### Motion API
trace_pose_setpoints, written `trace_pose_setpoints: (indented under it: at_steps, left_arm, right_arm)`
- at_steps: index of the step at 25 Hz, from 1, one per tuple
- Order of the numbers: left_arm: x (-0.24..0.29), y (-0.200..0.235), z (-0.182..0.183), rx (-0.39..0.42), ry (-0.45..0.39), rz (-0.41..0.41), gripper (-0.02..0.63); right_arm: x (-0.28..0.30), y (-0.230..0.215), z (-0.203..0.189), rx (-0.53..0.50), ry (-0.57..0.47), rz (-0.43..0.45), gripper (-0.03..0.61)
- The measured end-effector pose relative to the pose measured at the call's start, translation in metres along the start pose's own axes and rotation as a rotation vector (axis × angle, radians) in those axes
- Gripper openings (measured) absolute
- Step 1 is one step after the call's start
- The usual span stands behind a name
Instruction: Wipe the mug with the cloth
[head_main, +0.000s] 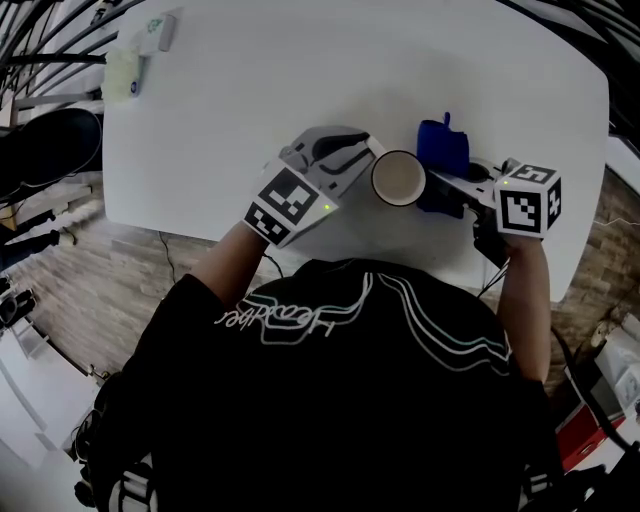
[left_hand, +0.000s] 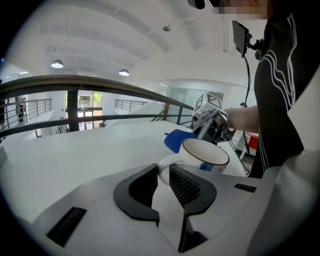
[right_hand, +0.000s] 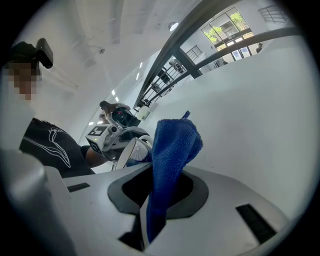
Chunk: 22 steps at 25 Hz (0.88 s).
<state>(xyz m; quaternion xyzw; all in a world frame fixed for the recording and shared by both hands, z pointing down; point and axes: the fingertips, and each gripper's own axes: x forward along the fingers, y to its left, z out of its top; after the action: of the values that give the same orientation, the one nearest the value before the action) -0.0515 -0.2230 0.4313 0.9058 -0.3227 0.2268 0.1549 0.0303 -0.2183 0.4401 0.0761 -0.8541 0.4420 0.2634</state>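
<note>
Left gripper pinches mug handle; right gripper clamps cloth just beside it. We judge wiping is about to start: next, press cloth on wall, rub.

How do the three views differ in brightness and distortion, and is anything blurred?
Head view: dim, dark corners, table evenly lit. Left gripper view: bright, fisheye bends the railing into an arc; mug sharp. Right gripper view: same fisheye, cloth sharp up close.

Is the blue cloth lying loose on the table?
No, the blue cloth is clamped between the right gripper's jaws, standing up beside the mug.
</note>
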Motion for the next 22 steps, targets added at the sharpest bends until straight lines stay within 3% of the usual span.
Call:
trace_pose_setpoints:
  at_steps: [13, 22]
  left_arm:
    - [0.006, 0.002, 0.003, -0.013, -0.01, -0.028, 0.078]
    - [0.012, 0.004, 0.006, 0.023, 0.0, -0.062, 0.077]
  right_arm:
    - [-0.004, -0.006, 0.002, -0.023, 0.039, 0.021, 0.054]
    - [-0.023, 0.009, 0.022, -0.088, 0.034, 0.115, 0.054]
